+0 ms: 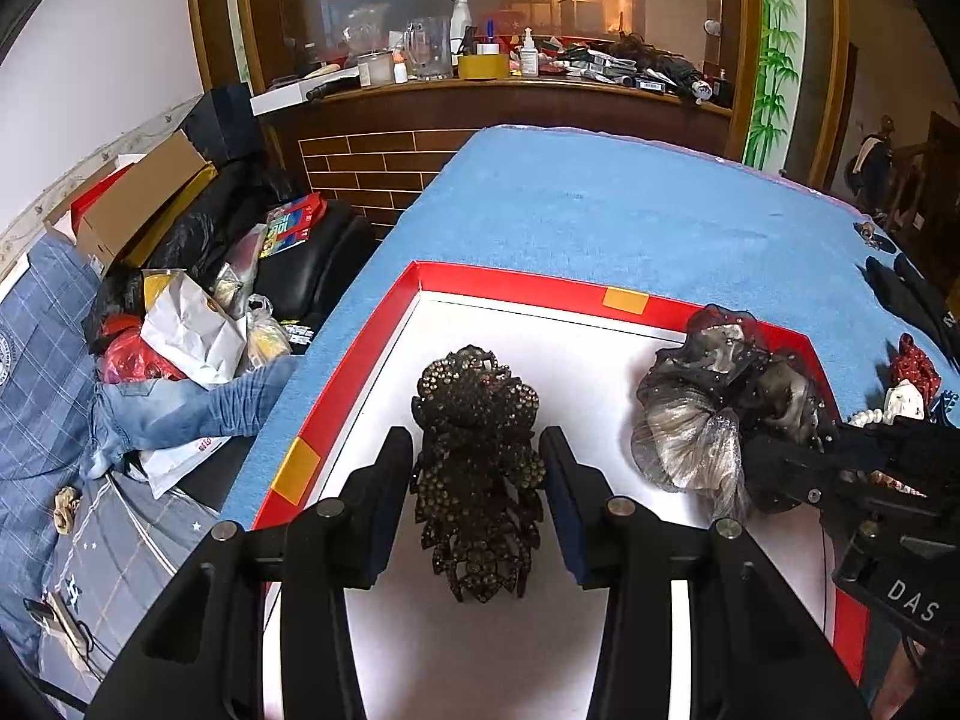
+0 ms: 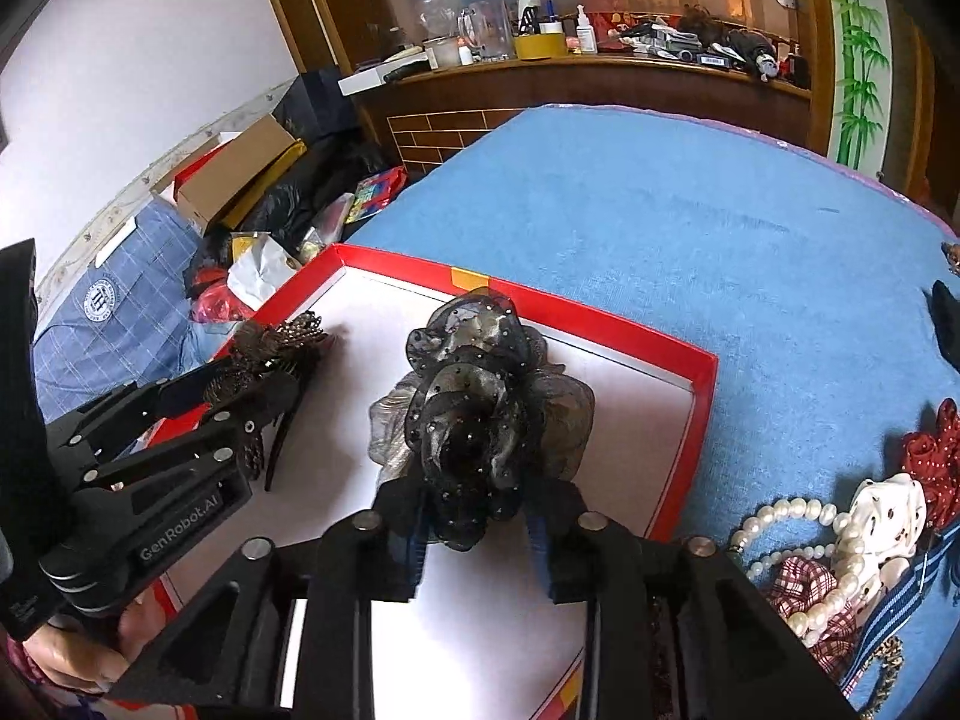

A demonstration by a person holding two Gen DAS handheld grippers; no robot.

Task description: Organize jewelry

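Observation:
A shallow box with a red rim (image 1: pixel 516 282) (image 2: pixel 600 318) and a white floor lies on the blue towel. A dark rhinestone hair clip (image 1: pixel 477 480) (image 2: pixel 270 342) sits at its left side, and my left gripper (image 1: pixel 477 438) (image 2: pixel 264 384) is shut on it, with the pads against its sides. A black and grey gauze flower hair tie (image 2: pixel 480 414) (image 1: pixel 708 414) rests on the white floor at the right side. My right gripper (image 2: pixel 480 492) (image 1: pixel 774 462) straddles its near end with the jaws apart, and the pads do not press it.
Loose pieces lie on the blue towel (image 2: pixel 690 228) right of the box: a pearl necklace (image 2: pixel 780 510), a red dotted scrunchie (image 2: pixel 936 450), a plaid scrunchie (image 2: pixel 804 588) and black items (image 1: pixel 912 294). Left of the table edge are clothes, bags and cartons (image 1: pixel 138 198). A wooden shelf (image 1: pixel 510 90) runs behind.

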